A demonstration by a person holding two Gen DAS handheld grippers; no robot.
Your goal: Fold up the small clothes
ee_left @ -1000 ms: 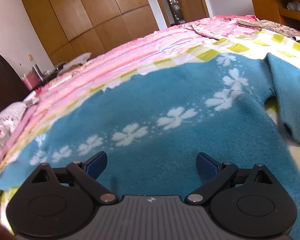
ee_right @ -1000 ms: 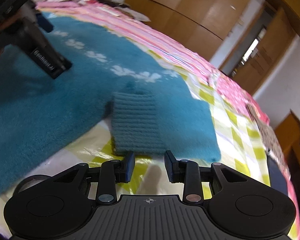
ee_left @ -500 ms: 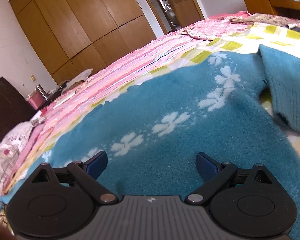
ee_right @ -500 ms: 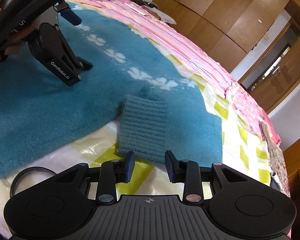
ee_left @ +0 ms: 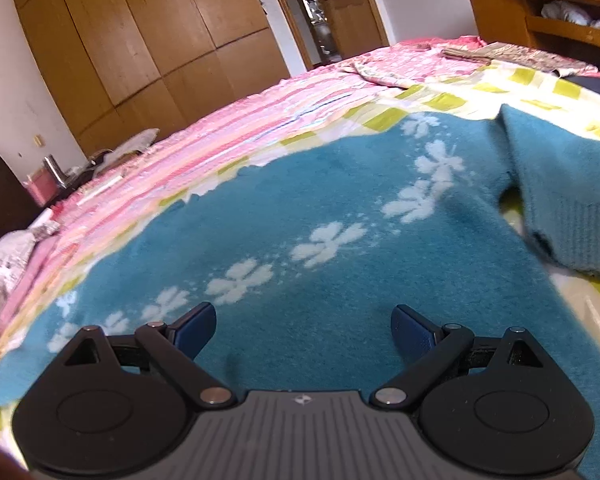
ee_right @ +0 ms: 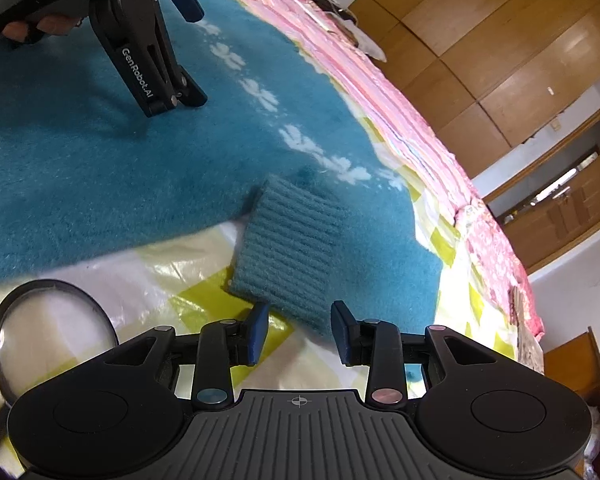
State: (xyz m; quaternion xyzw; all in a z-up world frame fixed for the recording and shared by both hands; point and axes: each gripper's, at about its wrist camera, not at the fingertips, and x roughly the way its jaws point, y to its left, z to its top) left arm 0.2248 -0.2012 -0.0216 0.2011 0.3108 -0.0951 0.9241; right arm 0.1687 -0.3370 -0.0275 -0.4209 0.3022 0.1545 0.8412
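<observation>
Here, a teal sweater with a row of white flower prints lies spread flat on a bed covered by a yellow-checked sheet and a pink striped quilt. The left gripper hangs over the sweater's body with its jaws spread wide and nothing between them; seen from the right wrist camera, the same tool stands low over the fabric, a hand partly visible behind it. The right gripper sits at the end of the sweater's ribbed cuff, jaws parted to a middling gap on either side of the cuff's edge and not closed on it. The sleeve lies angled away from the body, its cuff resting on the sheet. A round magnifying glass lies on the sheet just left of the right gripper, near the sweater's hem. Beyond the bed stand wooden wardrobe doors, an open doorway and a wooden shelf unit; folded patterned cloth rests on the far end of the bed.
</observation>
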